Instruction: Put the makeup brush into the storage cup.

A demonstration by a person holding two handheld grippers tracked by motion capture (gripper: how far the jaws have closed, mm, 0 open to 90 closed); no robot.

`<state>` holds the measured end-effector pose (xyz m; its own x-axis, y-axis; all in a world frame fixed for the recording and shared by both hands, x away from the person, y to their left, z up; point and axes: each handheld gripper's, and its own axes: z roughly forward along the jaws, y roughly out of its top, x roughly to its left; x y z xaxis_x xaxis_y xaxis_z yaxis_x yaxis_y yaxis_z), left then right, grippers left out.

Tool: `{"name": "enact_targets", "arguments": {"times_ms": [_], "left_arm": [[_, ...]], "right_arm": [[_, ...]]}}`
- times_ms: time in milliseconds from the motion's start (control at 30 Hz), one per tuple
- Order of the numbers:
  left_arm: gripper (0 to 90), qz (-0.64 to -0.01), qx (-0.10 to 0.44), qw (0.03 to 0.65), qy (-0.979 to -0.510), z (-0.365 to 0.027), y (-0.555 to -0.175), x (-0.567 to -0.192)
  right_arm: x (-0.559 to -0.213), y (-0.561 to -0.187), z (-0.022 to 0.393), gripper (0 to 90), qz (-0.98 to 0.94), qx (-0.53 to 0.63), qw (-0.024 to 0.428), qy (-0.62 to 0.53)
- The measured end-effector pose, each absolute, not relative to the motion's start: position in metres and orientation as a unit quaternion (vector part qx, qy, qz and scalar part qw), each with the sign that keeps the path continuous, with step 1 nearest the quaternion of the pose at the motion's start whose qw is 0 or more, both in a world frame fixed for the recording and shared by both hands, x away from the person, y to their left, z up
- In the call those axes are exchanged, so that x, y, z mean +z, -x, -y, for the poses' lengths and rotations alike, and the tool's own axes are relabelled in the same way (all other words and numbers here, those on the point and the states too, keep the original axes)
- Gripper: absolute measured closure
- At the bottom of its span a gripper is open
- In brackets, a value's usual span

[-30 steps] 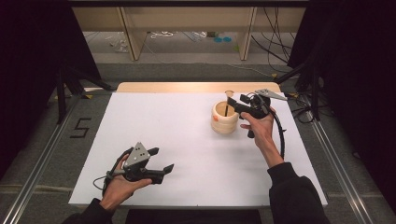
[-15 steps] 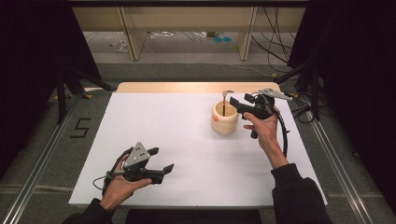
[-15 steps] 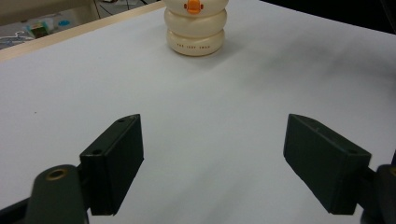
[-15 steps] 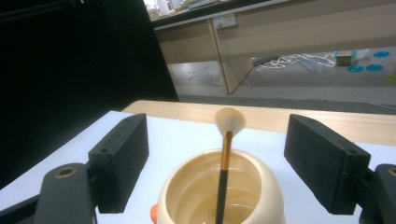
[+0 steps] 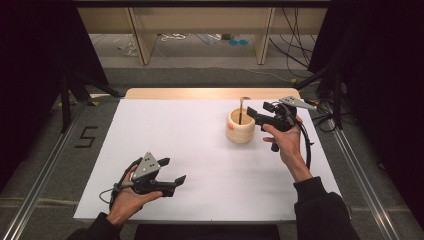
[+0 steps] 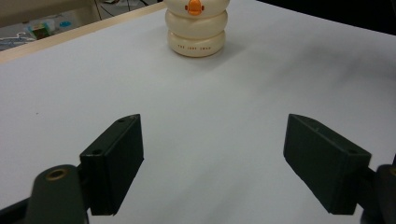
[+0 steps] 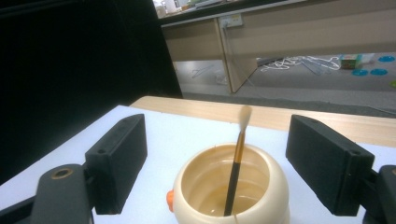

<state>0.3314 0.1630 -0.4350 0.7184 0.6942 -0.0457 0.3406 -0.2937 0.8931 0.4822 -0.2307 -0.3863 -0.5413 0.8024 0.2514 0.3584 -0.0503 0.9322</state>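
Standing handle-down in the cream, ring-ribbed ceramic pot (image 5: 240, 126) at about two o'clock on the white table mat (image 5: 190, 150), the thin dark-handled, pale-tipped brush (image 7: 236, 158) leans free of both pads. The right gripper (image 5: 261, 116), beside the pot's rim at three o'clock, has just been opening its jaws and now holds nothing, so the brush appears delivered. The left gripper (image 5: 172, 181) rests at seven o'clock, jaws spread and empty.
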Motion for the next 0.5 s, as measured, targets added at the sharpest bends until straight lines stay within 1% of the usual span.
{"name": "enact_targets", "arguments": {"times_ms": [233,500], "left_arm": [[19.9,-0.330,0.180,0.495,-0.783,-0.164,-0.331,-0.435],[19.9,-0.329,0.179,0.494,-0.785,-0.163,-0.331,-0.435]], "right_arm": [[-0.385,-0.477,0.227,20.9,-0.667,0.576,0.203,-0.426],[-0.381,-0.469,0.223,19.7,-0.681,0.569,0.200,-0.417]]}}
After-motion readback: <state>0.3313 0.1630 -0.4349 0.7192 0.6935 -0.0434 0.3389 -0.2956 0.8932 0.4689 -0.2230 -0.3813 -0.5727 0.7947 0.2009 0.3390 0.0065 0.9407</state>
